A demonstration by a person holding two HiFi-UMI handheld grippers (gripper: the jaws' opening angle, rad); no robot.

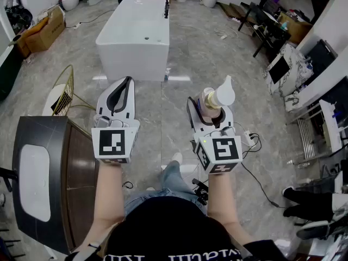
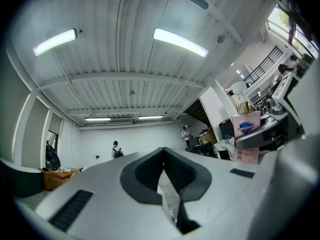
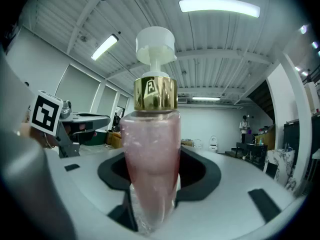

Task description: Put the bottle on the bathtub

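A white freestanding bathtub point(image 1: 133, 37) stands on the grey floor ahead, well beyond both grippers. My right gripper point(image 1: 209, 109) is shut on a pump bottle point(image 1: 216, 98) of pink liquid with a gold collar and white pump head. In the right gripper view the bottle point(image 3: 152, 134) stands upright between the jaws and fills the middle. My left gripper point(image 1: 125, 83) is shut with nothing in it, level with the right one. In the left gripper view its jaws point(image 2: 164, 154) point up at the ceiling, and the bottle point(image 2: 247, 130) shows at the right.
A black faucet point(image 1: 165, 5) rises from the tub's far rim. A dark vanity with a white basin point(image 1: 49, 184) is at my left, a gold wire stand point(image 1: 65, 88) beside it. Cardboard boxes point(image 1: 43, 29), a black table point(image 1: 266, 26) and floor cables point(image 1: 255, 170) lie around.
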